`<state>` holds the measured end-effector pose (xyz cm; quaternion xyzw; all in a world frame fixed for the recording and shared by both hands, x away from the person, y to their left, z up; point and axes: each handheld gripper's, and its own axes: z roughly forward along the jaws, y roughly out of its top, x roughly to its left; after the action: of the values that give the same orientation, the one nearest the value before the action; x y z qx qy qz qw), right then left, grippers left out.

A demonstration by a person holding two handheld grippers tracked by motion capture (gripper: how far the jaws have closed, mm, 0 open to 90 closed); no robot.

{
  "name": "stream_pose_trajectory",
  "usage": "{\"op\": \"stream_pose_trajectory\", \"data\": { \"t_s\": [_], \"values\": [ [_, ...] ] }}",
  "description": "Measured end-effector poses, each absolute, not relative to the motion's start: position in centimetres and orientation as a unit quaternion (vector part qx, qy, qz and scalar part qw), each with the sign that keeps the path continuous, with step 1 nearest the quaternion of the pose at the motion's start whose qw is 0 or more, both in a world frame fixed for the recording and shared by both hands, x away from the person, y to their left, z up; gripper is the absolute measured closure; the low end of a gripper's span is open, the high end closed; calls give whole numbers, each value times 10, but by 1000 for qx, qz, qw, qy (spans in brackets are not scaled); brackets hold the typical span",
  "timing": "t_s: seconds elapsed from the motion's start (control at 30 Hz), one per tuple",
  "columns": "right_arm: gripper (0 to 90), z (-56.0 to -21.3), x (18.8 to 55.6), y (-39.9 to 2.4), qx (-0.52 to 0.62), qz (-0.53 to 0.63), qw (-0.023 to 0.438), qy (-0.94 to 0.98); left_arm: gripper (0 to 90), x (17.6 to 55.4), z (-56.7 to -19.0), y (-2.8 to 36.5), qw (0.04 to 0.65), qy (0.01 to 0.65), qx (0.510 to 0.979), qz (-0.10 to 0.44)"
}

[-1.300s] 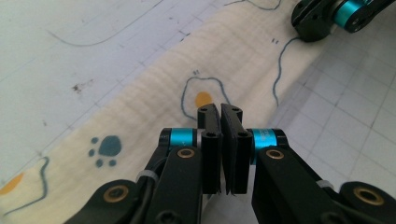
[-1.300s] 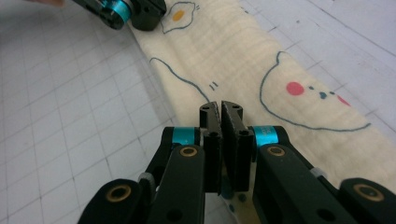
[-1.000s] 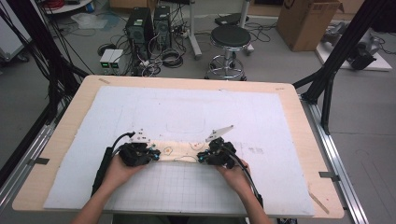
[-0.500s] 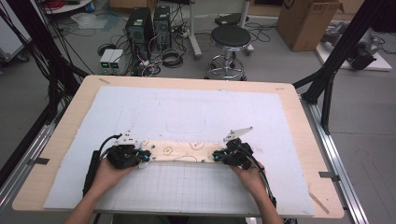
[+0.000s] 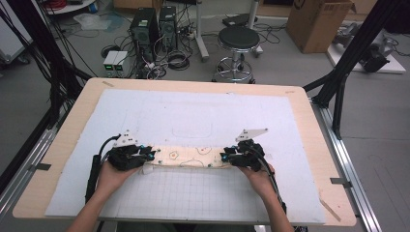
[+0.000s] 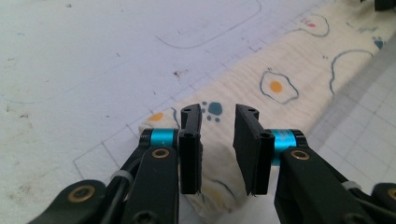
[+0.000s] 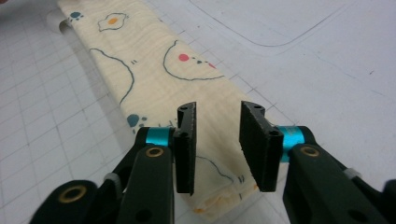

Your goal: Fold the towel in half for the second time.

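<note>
- The folded cloth [image 5: 196, 157] lies flat as a long strip on the white mat [image 5: 203, 116] of the table [image 5: 309, 125], between both hands.
- The left tongs [image 6: 218, 140] and right tongs [image 7: 217, 140] have just been opening; each stands apart over a cloth end, pads clear of it.
- Lift both straight off, so the fold stays undisturbed.

A cream cloth [image 5: 189, 157] printed with fried eggs and blue paw marks lay folded into a long narrow strip, flat on the white mat [image 5: 203, 111], parallel to the table's near edge.
</note>
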<state>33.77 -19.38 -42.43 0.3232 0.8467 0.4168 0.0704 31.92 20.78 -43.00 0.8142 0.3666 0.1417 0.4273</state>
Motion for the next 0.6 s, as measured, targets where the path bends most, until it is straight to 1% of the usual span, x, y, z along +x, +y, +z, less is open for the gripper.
{"op": "stream_pose_trajectory", "data": {
  "t_s": [0.07, 0.1, 0.17, 0.47, 0.6],
  "values": [
    [644, -428, 340, -193, 325, 405, 66, 852, 694, 322, -436, 208, 409, 371, 823, 132],
    [635, -430, 340, -193, 327, 399, 61, 855, 691, 322, -438, 208, 410, 374, 822, 125],
    [625, -433, 339, -193, 325, 389, 63, 860, 691, 322, -437, 209, 411, 374, 822, 128],
    [568, -433, 331, -201, 301, 376, 94, 871, 689, 319, -438, 211, 408, 368, 826, 127],
    [542, -435, 329, -207, 303, 378, 94, 870, 689, 318, -439, 213, 412, 367, 824, 126]
  ]
}}
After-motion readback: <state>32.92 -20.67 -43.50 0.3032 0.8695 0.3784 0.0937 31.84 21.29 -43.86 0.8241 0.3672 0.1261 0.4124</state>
